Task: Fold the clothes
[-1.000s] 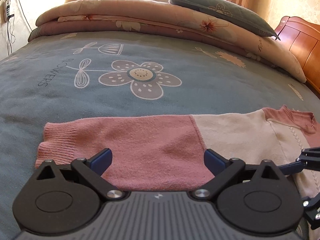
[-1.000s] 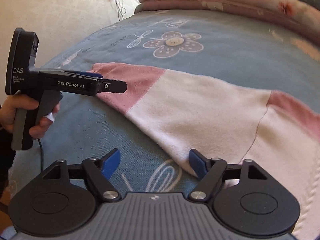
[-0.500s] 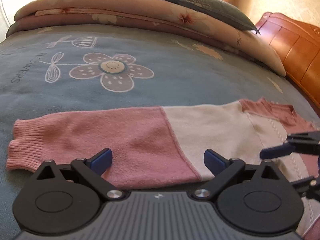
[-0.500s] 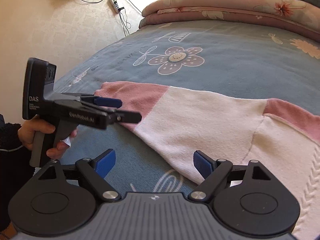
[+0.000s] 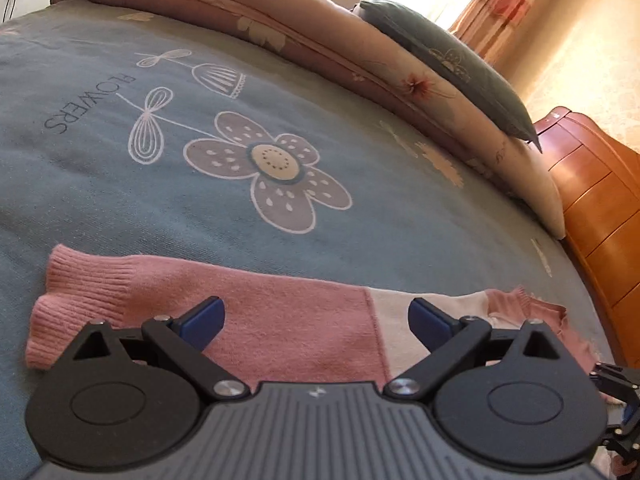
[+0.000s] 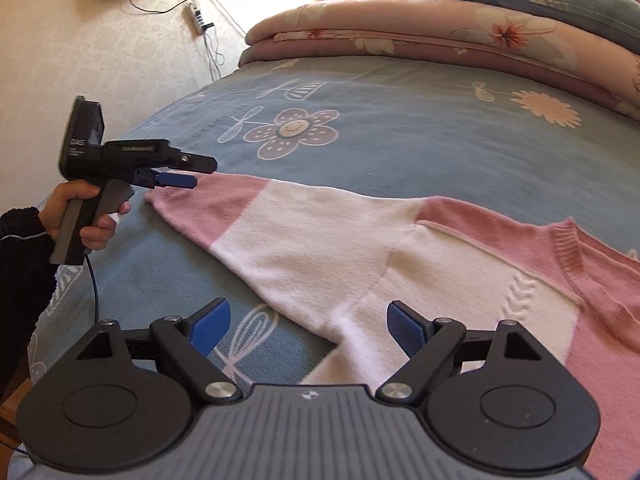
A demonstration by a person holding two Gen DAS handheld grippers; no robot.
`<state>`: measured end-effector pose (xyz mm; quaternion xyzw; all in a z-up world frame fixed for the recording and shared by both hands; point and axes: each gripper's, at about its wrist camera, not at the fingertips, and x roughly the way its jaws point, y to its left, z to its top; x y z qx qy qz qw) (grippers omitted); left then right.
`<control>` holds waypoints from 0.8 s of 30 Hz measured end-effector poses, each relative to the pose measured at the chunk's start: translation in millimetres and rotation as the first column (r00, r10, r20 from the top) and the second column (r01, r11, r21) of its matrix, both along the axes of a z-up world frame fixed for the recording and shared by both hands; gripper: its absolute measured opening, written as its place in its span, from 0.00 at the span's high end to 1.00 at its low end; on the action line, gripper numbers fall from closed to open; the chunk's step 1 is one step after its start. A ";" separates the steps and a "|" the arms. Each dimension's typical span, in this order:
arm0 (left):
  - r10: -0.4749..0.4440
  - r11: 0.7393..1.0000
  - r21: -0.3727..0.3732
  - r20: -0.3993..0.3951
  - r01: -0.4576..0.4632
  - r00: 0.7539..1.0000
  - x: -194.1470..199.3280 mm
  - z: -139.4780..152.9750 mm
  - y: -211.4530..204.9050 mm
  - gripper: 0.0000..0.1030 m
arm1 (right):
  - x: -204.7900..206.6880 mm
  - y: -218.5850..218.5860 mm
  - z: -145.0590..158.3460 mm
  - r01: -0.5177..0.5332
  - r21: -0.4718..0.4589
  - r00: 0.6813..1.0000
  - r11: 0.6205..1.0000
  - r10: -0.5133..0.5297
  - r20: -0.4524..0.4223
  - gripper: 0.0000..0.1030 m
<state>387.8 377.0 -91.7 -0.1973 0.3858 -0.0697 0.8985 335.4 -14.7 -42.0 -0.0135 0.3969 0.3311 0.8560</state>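
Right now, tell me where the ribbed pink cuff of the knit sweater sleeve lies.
The ribbed pink cuff lies flat on the blue flowered bedspread, low left in the left wrist view, just ahead of the open left gripper and below the printed flower.

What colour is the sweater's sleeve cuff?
Pink, ribbed cuff on the sweater; clearest in the left wrist view.

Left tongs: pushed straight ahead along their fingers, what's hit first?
Probably the sweater's pink sleeve, lying between the open left tongs. Beyond it is only the blue bedspread. Their height above the sleeve is unclear.
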 end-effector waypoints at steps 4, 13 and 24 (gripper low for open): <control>0.091 0.994 0.067 -0.002 -0.091 0.996 5.4 -4.7 23.3 0.06 | -11.0 -20.1 7.8 0.024 -0.024 0.999 0.999 -0.023 0.029 0.13; 0.084 0.990 0.117 -0.028 -0.081 0.996 -11.5 8.2 28.5 0.06 | -9.8 -46.0 8.4 0.120 0.033 0.993 0.992 -0.119 -0.010 0.11; -0.048 0.884 0.467 0.079 0.005 0.996 -15.3 38.4 -70.4 0.06 | -27.0 -51.6 10.6 0.153 0.016 0.987 0.988 -0.154 0.036 0.09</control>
